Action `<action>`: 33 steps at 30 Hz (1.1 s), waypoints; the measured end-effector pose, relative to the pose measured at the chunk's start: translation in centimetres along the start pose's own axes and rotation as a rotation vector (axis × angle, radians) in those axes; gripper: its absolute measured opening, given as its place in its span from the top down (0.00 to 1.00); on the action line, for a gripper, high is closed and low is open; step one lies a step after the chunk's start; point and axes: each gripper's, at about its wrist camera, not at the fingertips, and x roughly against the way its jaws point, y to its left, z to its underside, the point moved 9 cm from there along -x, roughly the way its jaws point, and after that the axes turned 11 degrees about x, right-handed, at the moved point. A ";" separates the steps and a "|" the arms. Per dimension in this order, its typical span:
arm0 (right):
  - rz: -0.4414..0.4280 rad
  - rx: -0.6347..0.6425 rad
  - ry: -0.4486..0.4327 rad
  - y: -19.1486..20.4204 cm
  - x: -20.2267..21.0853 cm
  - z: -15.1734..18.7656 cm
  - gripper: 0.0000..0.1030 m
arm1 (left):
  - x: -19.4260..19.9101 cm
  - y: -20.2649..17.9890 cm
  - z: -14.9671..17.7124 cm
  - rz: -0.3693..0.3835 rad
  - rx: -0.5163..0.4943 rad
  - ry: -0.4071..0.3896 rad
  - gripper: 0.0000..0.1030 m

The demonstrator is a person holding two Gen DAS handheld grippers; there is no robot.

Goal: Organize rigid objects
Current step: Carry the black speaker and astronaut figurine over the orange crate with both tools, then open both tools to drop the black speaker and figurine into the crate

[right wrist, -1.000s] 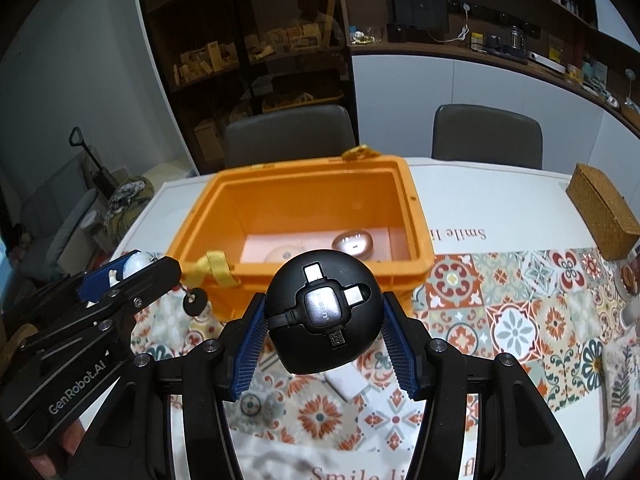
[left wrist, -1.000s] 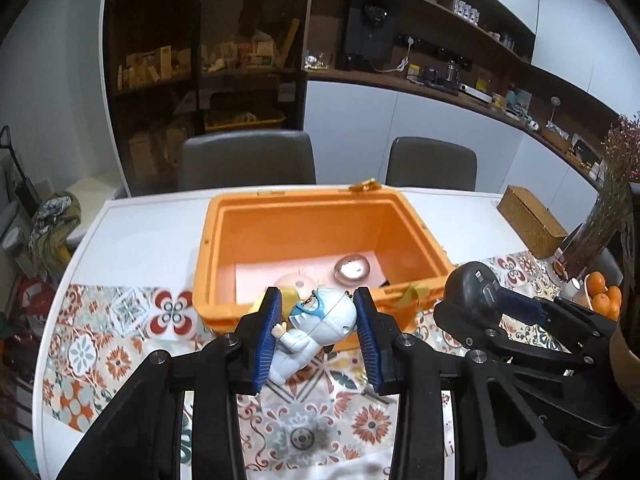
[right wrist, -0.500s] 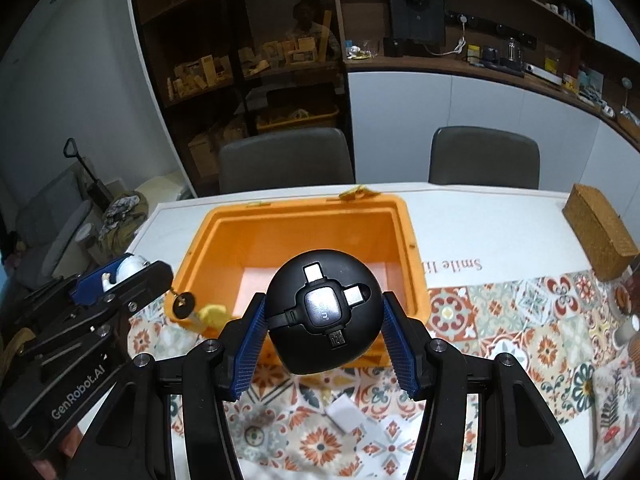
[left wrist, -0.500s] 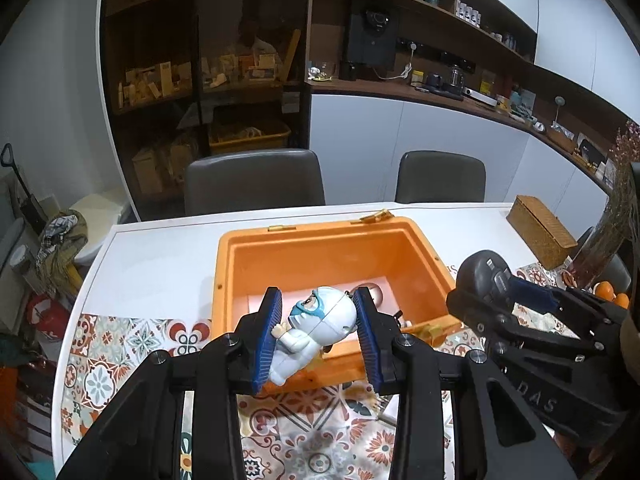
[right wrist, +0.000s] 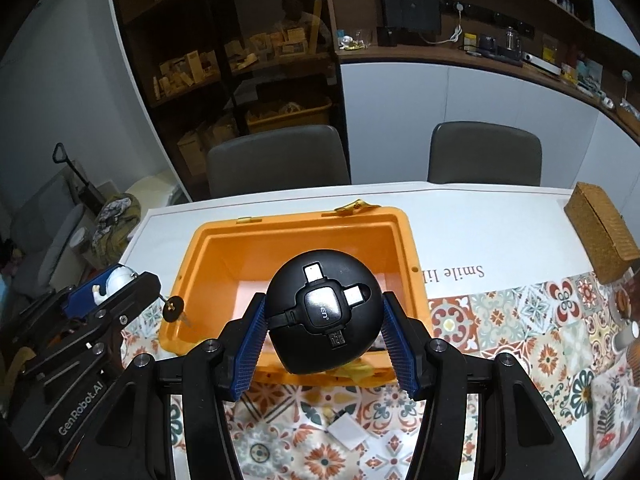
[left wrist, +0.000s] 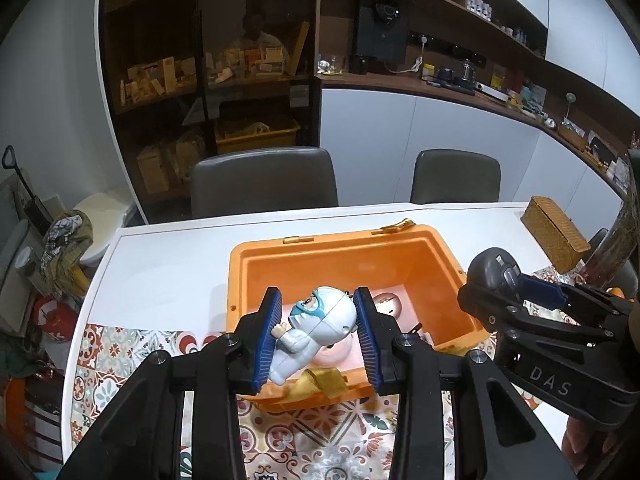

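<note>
Both grippers have risen since 1 s ago: left gripper [left wrist: 316, 332] clamps white goggled figurine [left wrist: 320, 328], right gripper [right wrist: 324, 328] clamps black round adapter ball [right wrist: 322, 316], over orange plastic bin [right wrist: 404, 240]; drop-off looks next

"DAS" in pale letters on the right gripper [left wrist: 516, 280] body, lower right of the left wrist view. "GenRobot.AI" in white on the left gripper [right wrist: 120, 284] body, lower left of the right wrist view, running diagonally. "Smile li" printed upside down on the white counter [right wrist: 500, 220] cloth, right of centre in the right wrist view; rest cut off by the orange bin [right wrist: 404, 240]. "en" on the central button of the black round adapter [right wrist: 324, 312]; preceding letters not visible. Shelf labels too small to read.
</note>
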 end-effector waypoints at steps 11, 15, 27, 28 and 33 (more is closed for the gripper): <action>0.012 0.023 0.080 0.2 -3.6 -1.0 0.46 | -3.6 0.8 -0.5 -0.033 -0.009 0.063 0.64; 0.020 0.030 0.108 -0.1 -4.8 -1.0 0.46 | -5.4 1.2 -0.1 -0.026 0.018 0.120 0.64; 0.037 0.032 0.211 -0.7 -9.2 0.0 0.46 | -9.3 1.7 1.6 -0.073 -0.007 0.220 0.64; 0.038 0.034 0.217 -0.7 -9.4 0.1 0.46 | -9.5 1.6 1.9 -0.076 -0.015 0.225 0.64; 0.037 0.035 0.240 -0.8 -10.4 0.6 0.46 | -10.2 1.7 2.5 -0.096 -0.036 0.244 0.63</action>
